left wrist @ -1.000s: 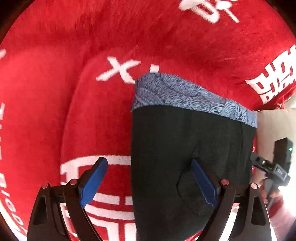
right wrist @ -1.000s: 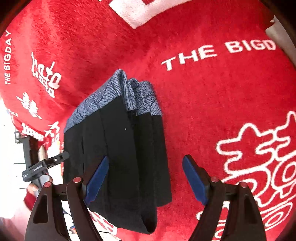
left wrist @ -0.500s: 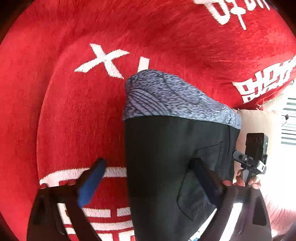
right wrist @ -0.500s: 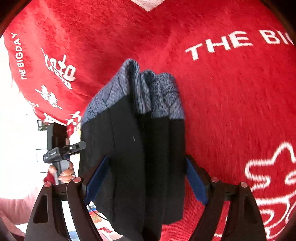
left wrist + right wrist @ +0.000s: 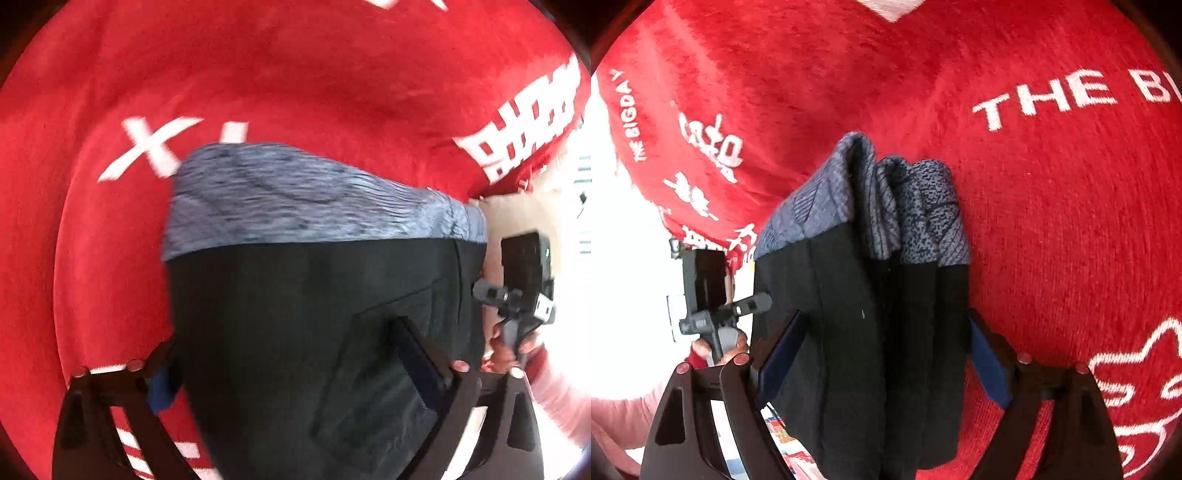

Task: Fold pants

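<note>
While its two blue-padded fingers stand spread wide, the left tool (image 5: 286, 363) straddles the folded pants (image 5: 303, 332) — one pad sits just off the fabric's left edge, the other lies on top of the black cloth near a stitched pocket, and the tool is released, clamping nothing. The right tool (image 5: 882, 354) is likewise spread apart, its pads flanking the stack on either side, close to the cloth's two edges without pinching it; whether they brush the fabric I cannot tell. Between those fingers the pants (image 5: 864, 317) run away from the camera as a bundle of several black layers, ending in a grey-blue patterned waistband (image 5: 871, 206) that bunches into upright folds at the far end. In the left view the same waistband (image 5: 314, 199) forms a broad band across the top of the black panel. The garment rests on a red plush cloth (image 5: 1052, 221) printed with white letters and characters. Each view catches the opposite tool's body, held in a hand (image 5: 517, 339) beside the pants' edge.
</note>
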`<state>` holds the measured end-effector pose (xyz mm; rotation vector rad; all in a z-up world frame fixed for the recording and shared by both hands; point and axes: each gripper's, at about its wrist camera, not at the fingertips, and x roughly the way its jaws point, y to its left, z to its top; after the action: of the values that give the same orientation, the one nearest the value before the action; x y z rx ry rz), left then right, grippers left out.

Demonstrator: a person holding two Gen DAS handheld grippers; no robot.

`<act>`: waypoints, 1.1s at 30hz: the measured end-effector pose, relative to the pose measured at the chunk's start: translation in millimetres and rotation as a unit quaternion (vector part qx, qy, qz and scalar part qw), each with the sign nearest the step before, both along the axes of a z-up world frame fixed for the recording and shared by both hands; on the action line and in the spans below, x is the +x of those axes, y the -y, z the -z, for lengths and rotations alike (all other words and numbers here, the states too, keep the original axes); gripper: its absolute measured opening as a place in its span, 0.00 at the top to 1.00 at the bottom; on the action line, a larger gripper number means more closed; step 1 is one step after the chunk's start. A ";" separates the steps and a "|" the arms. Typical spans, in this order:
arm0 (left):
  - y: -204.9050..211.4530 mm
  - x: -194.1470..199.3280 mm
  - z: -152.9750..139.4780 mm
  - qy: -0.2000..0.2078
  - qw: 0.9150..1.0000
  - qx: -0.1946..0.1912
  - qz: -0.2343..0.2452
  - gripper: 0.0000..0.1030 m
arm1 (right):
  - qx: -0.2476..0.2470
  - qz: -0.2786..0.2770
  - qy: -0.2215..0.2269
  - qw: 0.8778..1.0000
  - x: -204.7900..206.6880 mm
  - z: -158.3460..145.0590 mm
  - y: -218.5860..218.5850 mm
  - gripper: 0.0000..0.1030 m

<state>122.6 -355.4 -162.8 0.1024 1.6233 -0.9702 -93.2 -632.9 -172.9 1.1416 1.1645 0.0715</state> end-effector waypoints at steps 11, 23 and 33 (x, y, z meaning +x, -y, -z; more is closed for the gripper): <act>-13.9 -8.4 -34.2 0.041 0.999 -0.013 -0.008 0.40 | 0.002 0.031 -0.007 1.000 -11.8 -21.5 -1.3 0.55; -33.2 -46.5 -81.4 0.041 0.999 -0.009 -0.023 0.46 | 0.046 0.023 -0.002 0.999 -47.2 -51.5 -15.1 0.58; -62.8 -92.0 -93.8 0.039 0.999 0.002 -0.036 0.46 | 0.055 0.005 -0.012 0.998 -82.9 -62.9 -43.7 0.58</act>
<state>30.5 -292.6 -69.0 0.0837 1.5477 -0.8975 -176.1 -589.2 -110.1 1.2494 1.1871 0.1157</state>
